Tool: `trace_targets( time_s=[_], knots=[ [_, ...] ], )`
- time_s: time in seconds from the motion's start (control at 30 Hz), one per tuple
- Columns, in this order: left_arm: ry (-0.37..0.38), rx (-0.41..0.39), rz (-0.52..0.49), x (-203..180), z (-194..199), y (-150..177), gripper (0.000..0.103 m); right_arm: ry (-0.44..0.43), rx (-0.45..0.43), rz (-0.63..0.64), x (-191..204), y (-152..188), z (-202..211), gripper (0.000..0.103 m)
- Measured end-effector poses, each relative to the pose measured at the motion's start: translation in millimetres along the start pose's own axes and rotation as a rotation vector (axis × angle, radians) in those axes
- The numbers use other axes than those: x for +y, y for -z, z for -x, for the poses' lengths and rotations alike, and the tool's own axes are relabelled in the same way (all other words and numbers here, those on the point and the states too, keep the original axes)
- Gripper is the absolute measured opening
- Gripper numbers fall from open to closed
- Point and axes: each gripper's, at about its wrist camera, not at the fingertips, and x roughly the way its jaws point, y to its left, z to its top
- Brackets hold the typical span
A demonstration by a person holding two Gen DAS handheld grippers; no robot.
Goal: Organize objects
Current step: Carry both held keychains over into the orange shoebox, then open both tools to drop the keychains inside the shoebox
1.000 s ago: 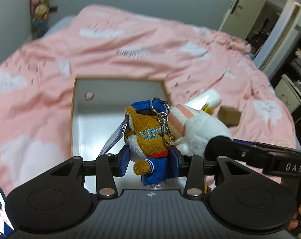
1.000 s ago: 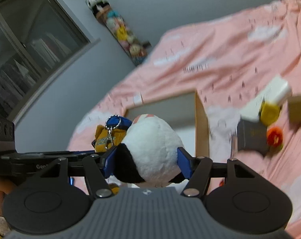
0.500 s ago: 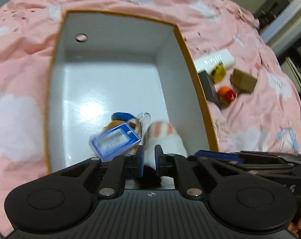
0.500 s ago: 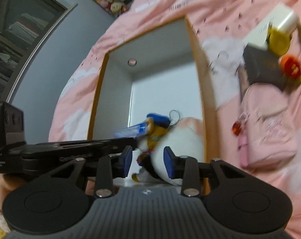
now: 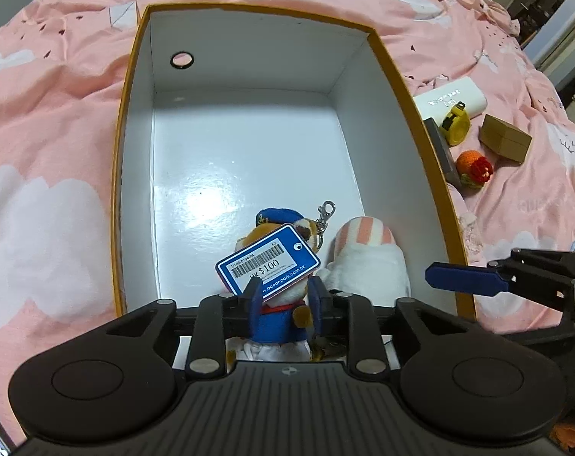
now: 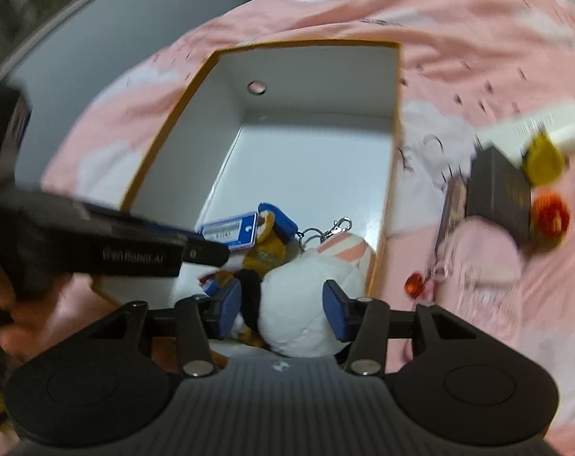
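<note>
A white-lined cardboard box (image 5: 249, 11) with an orange rim lies open on the pink bed. A brown bear keychain plush (image 5: 281, 323) in a blue jacket, with a blue price tag (image 5: 268, 266), rests on the box floor near the front wall. My left gripper (image 5: 284, 296) has its pads against the jacket, and its jaws are opening. Beside the bear on the right lies a white plush (image 6: 299, 304) with a pink-striped end (image 5: 363, 228). My right gripper (image 6: 281, 302) straddles that plush with its pads touching the sides, and its jaws are opening.
Right of the box on the bedcover lie a white carton (image 5: 455, 98), a yellow tape measure (image 5: 456, 129), a small brown box (image 5: 506, 142), an orange crochet ball (image 5: 474, 169), a dark box (image 6: 500, 197) and a pink pouch (image 6: 489, 254). A hand (image 6: 6, 304) holds the left gripper.
Both grippers came down from above the bed into the box with their plushes, which now rest on its floor. The left jaws stand narrower than a second ago.
</note>
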Motion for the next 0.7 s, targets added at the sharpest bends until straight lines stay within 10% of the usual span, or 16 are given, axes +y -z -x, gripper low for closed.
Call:
trace_targets(
  time_s=[0.4, 0.7],
  knots=[
    [0.007, -0.006, 0.092, 9, -12, -4, 0.046, 0.031, 0.054, 0.383, 38, -6, -41, 0.069],
    [-0.014, -0.009, 0.089, 6, -18, -7, 0.055, 0.016, 0.084, 0.495, 42, -5, -45, 0.011]
  ],
)
